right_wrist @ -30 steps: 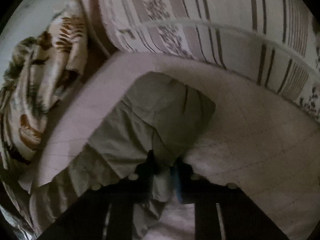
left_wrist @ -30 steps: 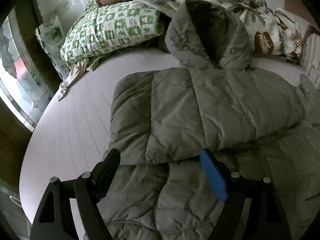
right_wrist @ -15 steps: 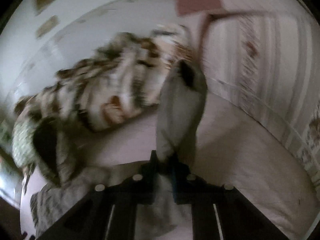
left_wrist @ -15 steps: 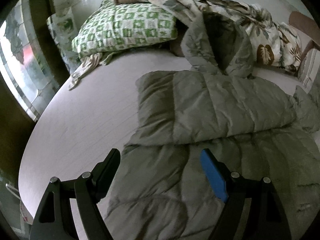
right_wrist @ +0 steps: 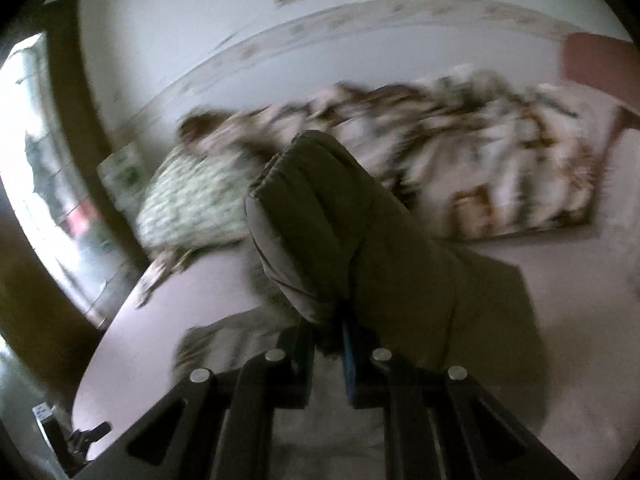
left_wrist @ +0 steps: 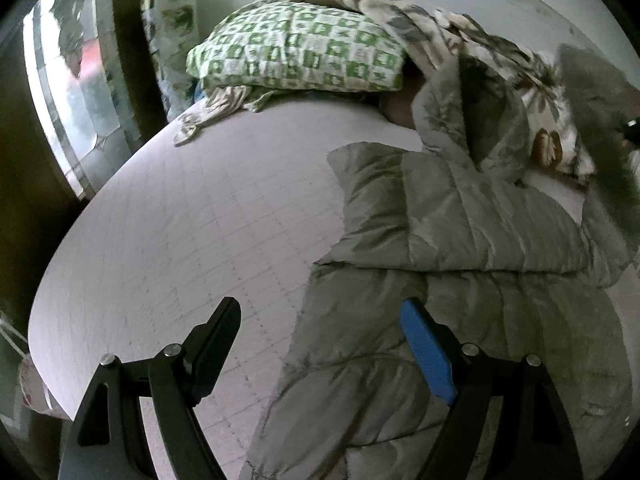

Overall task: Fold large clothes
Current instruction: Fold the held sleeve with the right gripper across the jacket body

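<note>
Room: pale wall at the top of both views, a window (left_wrist: 68, 120) at the left edge, and a wide bed (left_wrist: 180, 240) with a light sheet that fills most of the left wrist view.
Bedding: green checked pillow (left_wrist: 296, 56) at upper centre, leaf-pattern blanket (left_wrist: 536, 96) bunched at the upper right.
Jacket: grey-green padded jacket (left_wrist: 460, 320) lies on the right half of the bed; one sleeve is already folded across the body, the hood (left_wrist: 472, 120) stands up against the blanket.
Left gripper: left gripper (left_wrist: 320, 344) hovers at the bottom centre, spread wide and empty, above the left border of the jacket and the bare sheet.
Right gripper: right gripper (right_wrist: 328, 340) at the bottom centre of its view is clenched on the other sleeve (right_wrist: 320, 216), which rises from the jaws into the middle of the frame. The background here is blurred.
Step, as I judge: bring this sleeve over the body to match the first one.
Risk one: the padding is thick and slippery, so the sleeve may slide out of the narrow grip during a fast swing.
Risk two: nothing holds the body down, so the pull may drag the jacket and open the fold already made.
Risk three: the sleeve may land on the hood or the blanket and make an uneven fold.
</note>
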`<move>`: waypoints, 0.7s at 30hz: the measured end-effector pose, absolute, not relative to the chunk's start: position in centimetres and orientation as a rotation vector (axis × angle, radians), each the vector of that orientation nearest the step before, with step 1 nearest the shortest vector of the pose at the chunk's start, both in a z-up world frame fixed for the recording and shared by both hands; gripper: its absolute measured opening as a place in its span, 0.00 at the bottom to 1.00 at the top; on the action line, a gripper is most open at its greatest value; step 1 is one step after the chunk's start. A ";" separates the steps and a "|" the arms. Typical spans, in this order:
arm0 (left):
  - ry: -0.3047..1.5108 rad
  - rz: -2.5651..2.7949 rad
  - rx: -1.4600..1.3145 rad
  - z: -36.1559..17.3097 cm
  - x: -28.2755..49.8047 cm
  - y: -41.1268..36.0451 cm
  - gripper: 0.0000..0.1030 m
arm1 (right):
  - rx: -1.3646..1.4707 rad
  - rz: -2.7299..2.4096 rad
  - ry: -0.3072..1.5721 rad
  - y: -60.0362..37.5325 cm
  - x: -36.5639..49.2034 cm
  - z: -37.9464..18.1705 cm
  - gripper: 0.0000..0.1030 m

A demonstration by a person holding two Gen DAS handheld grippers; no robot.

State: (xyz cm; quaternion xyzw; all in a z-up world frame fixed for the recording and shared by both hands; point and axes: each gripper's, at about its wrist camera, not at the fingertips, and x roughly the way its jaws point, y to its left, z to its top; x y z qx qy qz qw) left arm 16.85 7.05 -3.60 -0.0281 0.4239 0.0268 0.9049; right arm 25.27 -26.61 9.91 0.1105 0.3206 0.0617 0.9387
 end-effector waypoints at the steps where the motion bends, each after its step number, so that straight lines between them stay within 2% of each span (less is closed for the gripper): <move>1: 0.875 0.057 -0.064 -3.6 16.8 7.3 0.80 | 0.212 0.172 0.684 -24.1 26.0 8.9 0.13; 5: 0.871 0.079 -0.052 -3.7 16.7 8.2 0.80 | 0.159 0.341 0.845 -17.0 27.4 4.2 0.17; 6: 0.870 0.082 -0.051 -3.7 16.7 8.3 0.80 | 0.129 0.365 0.895 -15.4 27.7 2.8 0.24; 8: 0.874 0.085 -0.056 -3.8 16.8 8.7 0.80 | 0.085 0.363 0.944 -13.6 27.4 0.9 0.55; 9: 0.877 0.087 -0.059 -3.9 16.7 8.7 0.80 | 0.078 0.360 0.951 -13.3 27.2 0.3 0.82; 10: 0.880 0.088 -0.063 -4.0 16.8 8.8 0.80 | 0.083 0.363 0.952 -13.4 27.0 0.0 0.84; 21: 0.940 0.019 -0.101 -4.2 21.6 4.9 0.80 | 0.207 0.156 0.943 -24.7 24.9 1.2 0.84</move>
